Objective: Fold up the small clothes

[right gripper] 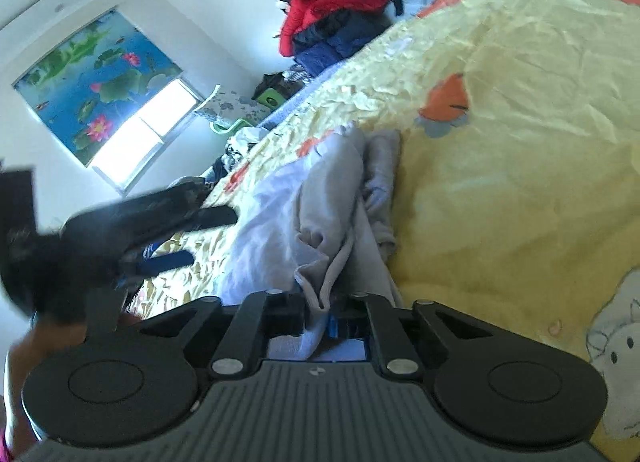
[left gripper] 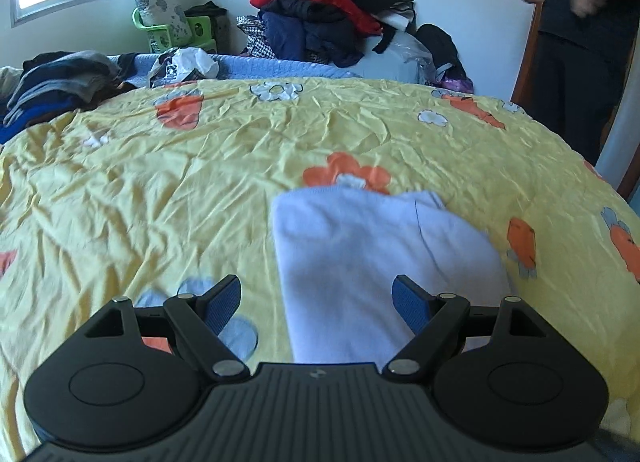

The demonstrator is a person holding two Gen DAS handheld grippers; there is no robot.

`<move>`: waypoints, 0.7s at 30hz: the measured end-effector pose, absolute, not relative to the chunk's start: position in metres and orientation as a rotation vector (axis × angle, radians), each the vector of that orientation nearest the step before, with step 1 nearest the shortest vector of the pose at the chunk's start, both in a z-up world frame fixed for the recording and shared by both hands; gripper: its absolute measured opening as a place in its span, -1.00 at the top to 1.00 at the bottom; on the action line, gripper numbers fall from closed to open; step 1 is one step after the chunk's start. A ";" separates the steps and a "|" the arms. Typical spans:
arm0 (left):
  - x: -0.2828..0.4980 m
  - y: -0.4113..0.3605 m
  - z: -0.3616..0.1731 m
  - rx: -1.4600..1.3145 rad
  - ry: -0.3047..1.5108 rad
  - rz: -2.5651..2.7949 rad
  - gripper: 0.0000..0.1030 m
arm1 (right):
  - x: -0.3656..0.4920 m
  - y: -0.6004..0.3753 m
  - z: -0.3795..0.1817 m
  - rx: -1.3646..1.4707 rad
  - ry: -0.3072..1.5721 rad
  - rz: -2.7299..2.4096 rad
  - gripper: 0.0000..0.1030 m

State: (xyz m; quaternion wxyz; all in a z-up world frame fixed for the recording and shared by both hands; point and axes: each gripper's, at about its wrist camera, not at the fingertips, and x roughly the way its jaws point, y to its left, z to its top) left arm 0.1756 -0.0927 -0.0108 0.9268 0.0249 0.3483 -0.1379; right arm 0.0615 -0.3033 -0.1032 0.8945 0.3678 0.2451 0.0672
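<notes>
A small pale lilac garment lies partly folded on the yellow flowered bedspread. My left gripper is open, hovering just above the garment's near left edge, holding nothing. In the tilted right wrist view my right gripper is shut on a bunched edge of the same garment, lifting it off the bedspread. The left gripper shows blurred at the left of that view, with open jaws.
A stack of dark folded clothes sits at the bed's far left. A big heap of red and dark clothes is piled by the far wall. A person in dark clothes stands at the right. A green basket sits under the window.
</notes>
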 end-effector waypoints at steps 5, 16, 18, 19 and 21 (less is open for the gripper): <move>0.162 -0.089 -0.023 0.078 0.736 -0.289 -0.62 | 0.055 -0.307 -0.099 0.725 0.506 0.112 0.42; 0.164 -0.067 -0.036 -0.008 0.792 -0.333 -0.63 | 0.045 -0.322 -0.070 0.577 0.449 0.053 -0.36; 0.168 -0.058 -0.042 -0.079 0.821 -0.373 -0.64 | 0.054 -0.328 -0.067 0.565 0.454 0.046 -0.59; 0.171 -0.052 -0.045 -0.123 0.836 -0.395 -0.64 | 0.061 -0.331 -0.067 0.563 0.462 0.048 -0.66; 0.177 -0.041 -0.053 -0.211 0.862 -0.442 -0.66 | 0.080 -0.339 -0.069 0.578 0.489 0.069 -0.66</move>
